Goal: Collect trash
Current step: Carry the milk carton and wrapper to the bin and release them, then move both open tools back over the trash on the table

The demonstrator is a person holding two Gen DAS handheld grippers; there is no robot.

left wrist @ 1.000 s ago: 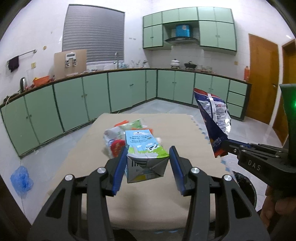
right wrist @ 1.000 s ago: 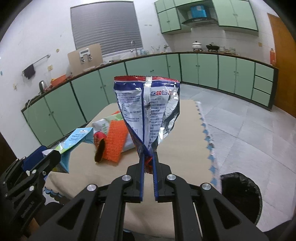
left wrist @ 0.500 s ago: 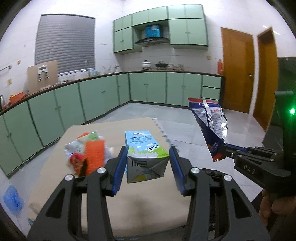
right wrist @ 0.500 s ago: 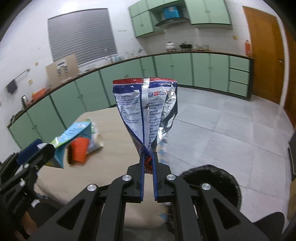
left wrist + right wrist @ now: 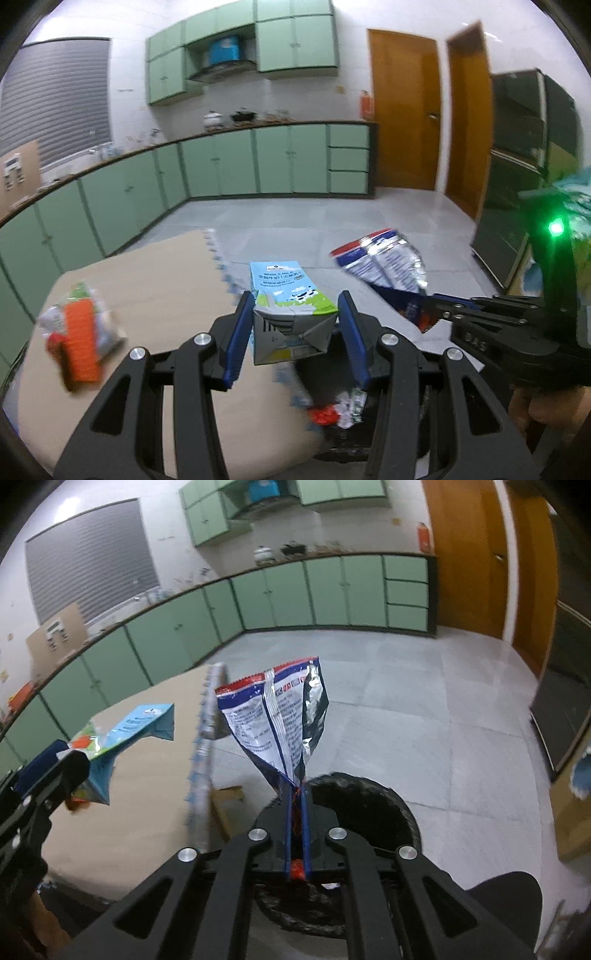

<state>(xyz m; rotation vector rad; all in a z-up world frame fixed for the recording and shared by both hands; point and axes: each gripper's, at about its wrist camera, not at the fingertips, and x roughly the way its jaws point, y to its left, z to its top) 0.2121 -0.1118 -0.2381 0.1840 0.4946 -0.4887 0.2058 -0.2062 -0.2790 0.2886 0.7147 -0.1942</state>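
Left gripper [image 5: 295, 328] clamping a whole-milk carton [image 5: 290, 314] between its blue pads, carton upright, slightly crushed at the near end, hanging past the table edge, over the near rim of the bin. Right gripper [image 5: 295, 797] pinching the bottom corner of a crumpled foil snack bag [image 5: 280, 727], jaws closed almost flat on it, bag fanning upward above the black-lined trash bin [image 5: 369, 797] on the tiled floor. Bin sitting just beside the tan-covered table [image 5: 155, 280]. Some trash already lying inside the bin, red and white scraps, blurred. More wrappers [image 5: 77, 332], orange and white, resting on the table's left side. Green cabinets [image 5: 236, 166] running along the far wall.
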